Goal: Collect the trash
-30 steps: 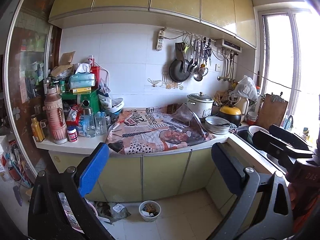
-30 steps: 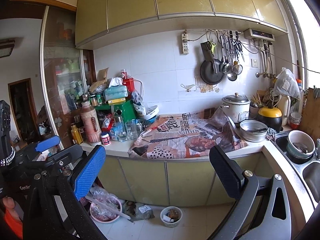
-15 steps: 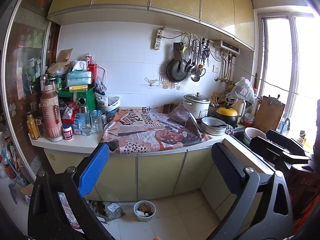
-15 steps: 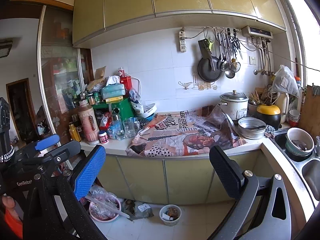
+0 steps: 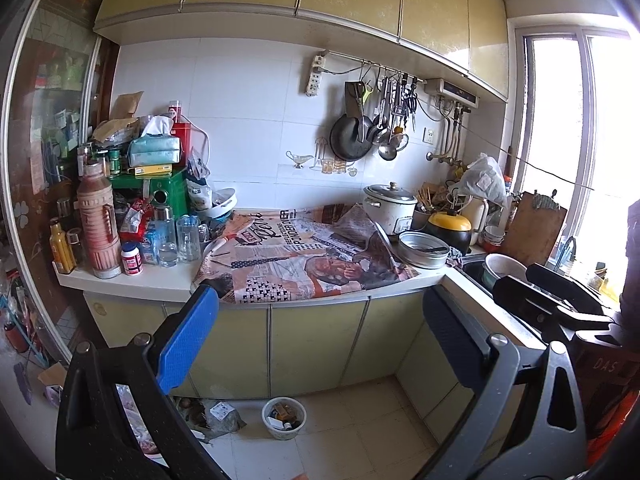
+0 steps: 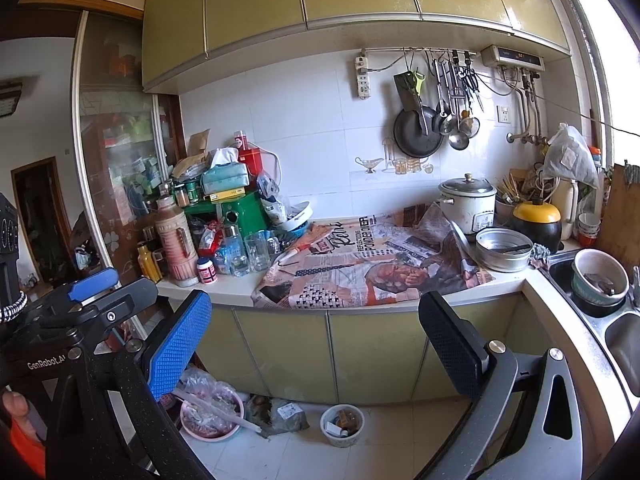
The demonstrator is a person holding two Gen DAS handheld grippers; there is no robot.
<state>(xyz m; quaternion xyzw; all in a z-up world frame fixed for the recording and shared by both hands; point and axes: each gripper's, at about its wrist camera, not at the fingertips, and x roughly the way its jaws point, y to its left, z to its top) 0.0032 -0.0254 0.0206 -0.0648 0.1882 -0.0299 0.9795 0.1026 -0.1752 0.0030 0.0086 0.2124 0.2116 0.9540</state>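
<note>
- The left gripper (image 5: 320, 336) hangs in the air facing the kitchen, its fingers (image 5: 186, 340) spread wide with nothing between them.
- The right gripper (image 6: 316, 344) is held the same way: fingers (image 6: 178, 346) wide apart and empty.
- In the left wrist view the right gripper shows beyond the right finger, near the sink; in the right wrist view the left gripper shows beyond the left finger.
- A small white bowl of trash (image 5: 283, 417) stands on the floor tiles, below the gap between the left gripper's fingers and well apart from them; in the right wrist view it (image 6: 342, 424) also lies below the gap, nearer the middle.
- A crumpled grey bag (image 6: 286, 416) lies on the floor just left of the bowl, under the cabinet doors.
- Left of that, a pink basin (image 6: 212, 414) holds plastic scraps, just beneath the tip of the right gripper's blue finger in the picture.
- The counter (image 5: 160, 280) sits above and beyond both grippers, its middle covered by printed newspaper (image 5: 304, 256) seen straight between the fingers.
- Past the left fingers stand jars, glasses and a tall pink flask (image 5: 98, 224); past the right fingers stand a white rice cooker (image 5: 390, 208) and a metal pan (image 5: 424, 248).
</note>
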